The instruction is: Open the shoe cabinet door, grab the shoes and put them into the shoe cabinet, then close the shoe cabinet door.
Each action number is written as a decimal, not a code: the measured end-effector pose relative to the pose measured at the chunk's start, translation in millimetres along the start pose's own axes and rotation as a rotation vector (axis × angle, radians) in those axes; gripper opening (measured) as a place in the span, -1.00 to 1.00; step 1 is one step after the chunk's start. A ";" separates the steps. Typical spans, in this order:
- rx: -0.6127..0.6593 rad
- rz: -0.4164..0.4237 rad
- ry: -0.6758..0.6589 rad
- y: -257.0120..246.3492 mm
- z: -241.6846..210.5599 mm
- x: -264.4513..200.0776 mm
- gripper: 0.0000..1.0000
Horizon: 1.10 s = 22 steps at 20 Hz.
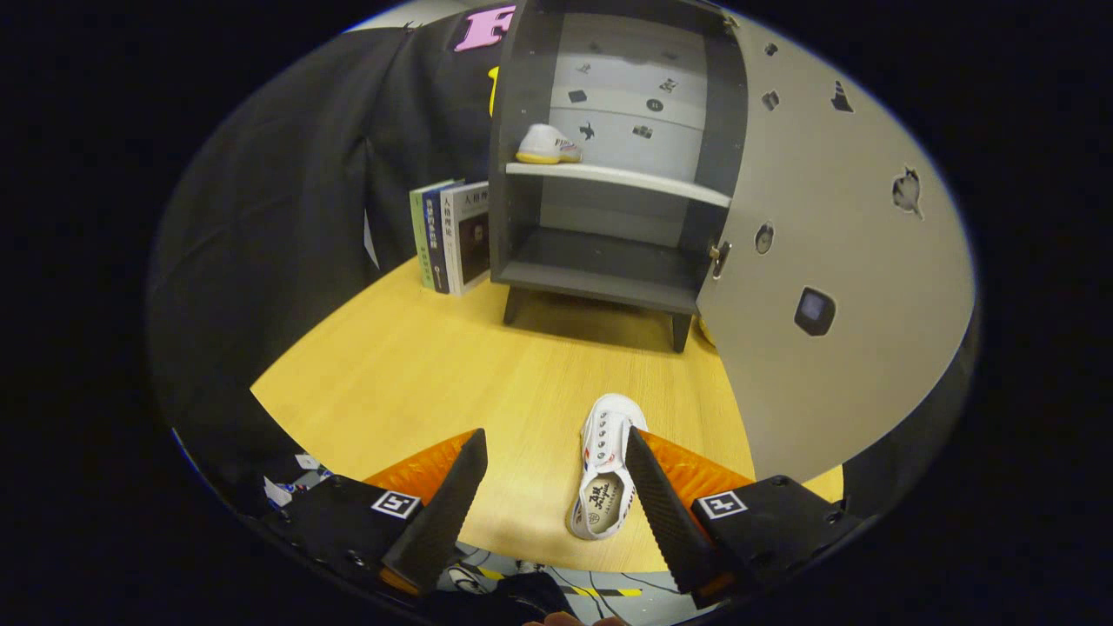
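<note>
A small dark shoe cabinet (522,113) stands at the far side of the wooden table (417,365), its pale door (835,261) swung wide to the right. One white shoe with a yellow sole (546,145) rests on the cabinet's upper shelf (626,180), near its left wall. A second white shoe (606,465) lies on the table close to me, toe pointing toward the cabinet, just inside my right finger (652,496). My gripper (556,443) is open and hovers over the table's near edge; neither finger presses on the shoe.
Three upright books (450,235) stand against the cabinet's left side. The open door reaches out over the right part of the table. The cabinet's bottom shelf (600,269) holds nothing. Below the table's near edge, floor with striped tape (609,591) shows.
</note>
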<state>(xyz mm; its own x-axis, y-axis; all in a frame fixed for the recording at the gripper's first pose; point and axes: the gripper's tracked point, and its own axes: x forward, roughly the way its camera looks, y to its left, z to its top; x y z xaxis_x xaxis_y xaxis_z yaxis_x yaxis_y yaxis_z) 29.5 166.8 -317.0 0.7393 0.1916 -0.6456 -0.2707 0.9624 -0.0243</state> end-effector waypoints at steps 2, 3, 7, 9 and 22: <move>-0.007 0.033 0.043 1.1 -14.5 24.4 0.99; 0.002 0.037 0.076 -0.6 -23.9 36.9 0.99; 0.100 0.077 0.209 0.7 -63.4 66.4 0.98; 0.095 0.069 0.268 -3.2 -80.7 79.3 0.98; 0.187 -0.079 0.297 -22.3 -98.7 143.2 -0.26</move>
<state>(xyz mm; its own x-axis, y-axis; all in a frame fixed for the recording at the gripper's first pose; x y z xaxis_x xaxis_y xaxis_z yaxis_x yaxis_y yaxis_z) 80.6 153.8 -484.2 0.5343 0.0778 -0.8417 -0.0821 0.9958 0.0399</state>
